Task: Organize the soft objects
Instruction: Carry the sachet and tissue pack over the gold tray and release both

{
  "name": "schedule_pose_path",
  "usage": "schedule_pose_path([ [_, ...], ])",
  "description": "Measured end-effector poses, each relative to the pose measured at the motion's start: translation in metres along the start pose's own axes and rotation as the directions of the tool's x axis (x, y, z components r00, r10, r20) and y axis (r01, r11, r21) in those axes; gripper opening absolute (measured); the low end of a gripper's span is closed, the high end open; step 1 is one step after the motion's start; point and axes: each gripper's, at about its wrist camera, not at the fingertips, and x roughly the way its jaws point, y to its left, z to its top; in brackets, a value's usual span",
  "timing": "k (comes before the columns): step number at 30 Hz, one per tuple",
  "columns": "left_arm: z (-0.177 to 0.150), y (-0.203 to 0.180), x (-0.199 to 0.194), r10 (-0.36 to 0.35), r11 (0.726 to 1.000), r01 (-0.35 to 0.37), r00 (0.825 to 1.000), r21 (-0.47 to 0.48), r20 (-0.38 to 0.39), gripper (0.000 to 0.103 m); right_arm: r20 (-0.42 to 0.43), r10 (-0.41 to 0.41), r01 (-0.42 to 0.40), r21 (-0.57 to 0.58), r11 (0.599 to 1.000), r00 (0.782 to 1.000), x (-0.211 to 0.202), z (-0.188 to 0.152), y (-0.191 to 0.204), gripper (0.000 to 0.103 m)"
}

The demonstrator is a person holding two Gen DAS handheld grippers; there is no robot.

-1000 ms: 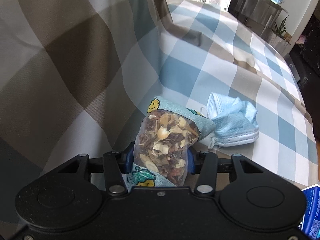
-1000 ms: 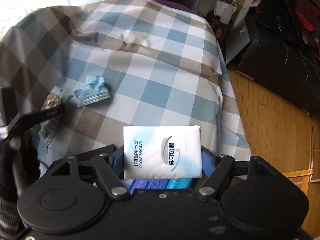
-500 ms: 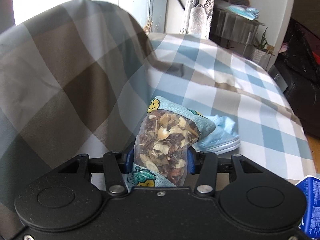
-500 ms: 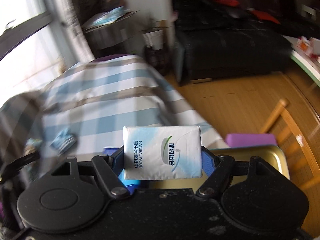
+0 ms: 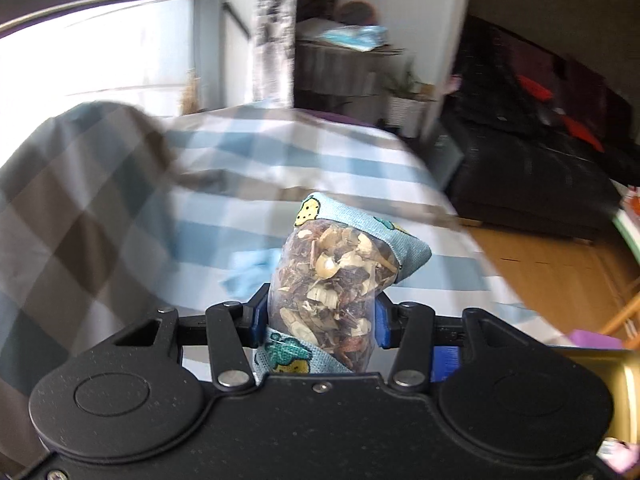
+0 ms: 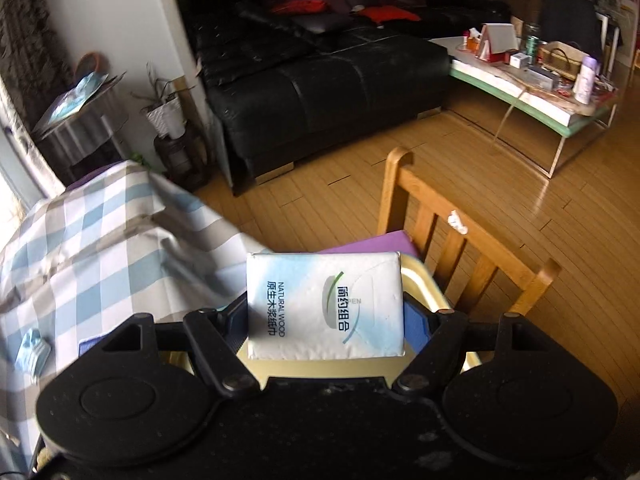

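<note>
Left gripper clamped on herb sachet; right gripper clamped on tissue pack, gold tray just beyond.

Blue-and-tan checked cloth, white-and-blue tissue pack, light-blue cartoon-print pouch, gold tray
</note>
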Motion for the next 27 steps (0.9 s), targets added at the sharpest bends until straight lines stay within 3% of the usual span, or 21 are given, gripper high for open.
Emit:
schedule_pose_path([
  [4,0.002,-0.047,-0.017,-0.1,0.993,0.102,0.995,0.065,-0.028,0.048,0.009,0.004,-0.004,0.017,1.0,1.0,0.001,0.0,-0.01,0.074],
  [10,-0.016,-0.107,-0.021,-0.206,0.965,0.22,0.973,0.14,-0.107,0.048,-0.005,0.009,-0.009,0.041,0.999,1.0,0.007,-0.006,-0.022,0.074],
  [17,-0.043,-0.16,-0.015,-0.252,0.937,0.291,0.946,0.191,-0.205,0.048,-0.001,0.016,-0.016,0.064,0.998,1.0,0.011,-0.01,-0.035,0.074],
  [27,-0.062,-0.202,-0.004,-0.242,0.922,0.305,0.934,0.237,-0.262,0.048,-0.018,0.057,-0.055,0.08,0.995,0.998,0.019,-0.017,-0.045,0.074],
])
